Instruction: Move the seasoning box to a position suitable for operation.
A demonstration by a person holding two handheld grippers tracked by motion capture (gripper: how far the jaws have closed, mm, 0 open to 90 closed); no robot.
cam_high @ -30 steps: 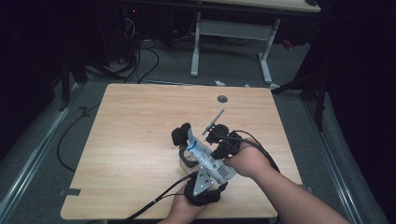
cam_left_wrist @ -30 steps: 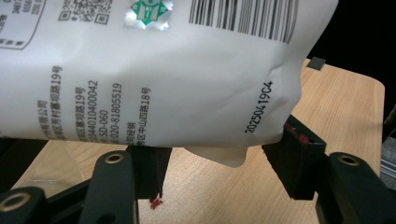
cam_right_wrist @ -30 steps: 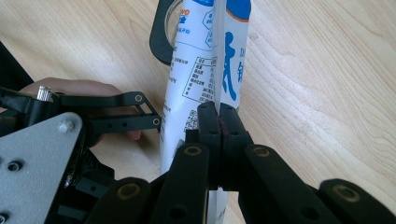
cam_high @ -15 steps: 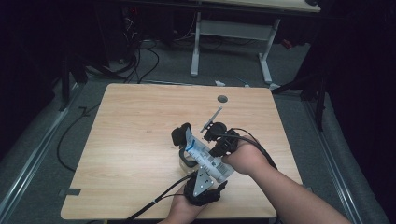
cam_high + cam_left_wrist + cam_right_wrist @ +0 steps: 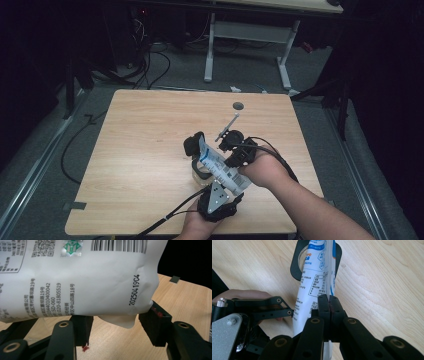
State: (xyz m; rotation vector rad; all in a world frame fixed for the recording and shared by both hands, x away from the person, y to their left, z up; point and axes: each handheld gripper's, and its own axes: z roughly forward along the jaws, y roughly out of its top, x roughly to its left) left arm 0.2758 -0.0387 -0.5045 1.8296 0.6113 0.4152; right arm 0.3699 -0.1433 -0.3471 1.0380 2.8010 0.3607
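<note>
A white printed pouch (image 5: 216, 164) slants over the table's near middle. My right gripper (image 5: 229, 160) is shut on its back seam; in the right gripper view the jaws (image 5: 329, 302) pinch that thin fin. The pouch (image 5: 312, 285) points its far end at a clear round container with a black surround (image 5: 297, 265), also seen in the high view (image 5: 196, 170). My left gripper (image 5: 231, 189) holds the pouch's near end. In the left gripper view its pads (image 5: 155, 322) bracket the bottom corner of the pouch (image 5: 87, 277) and have just been closing on it a little.
The wooden table (image 5: 140, 140) has bare room at the left and back. A dark round spot (image 5: 238, 105) lies near its far edge, with a thin grey rod (image 5: 227, 126) just in front. Tape patches mark a front corner (image 5: 74, 205). Cables trail from both grippers.
</note>
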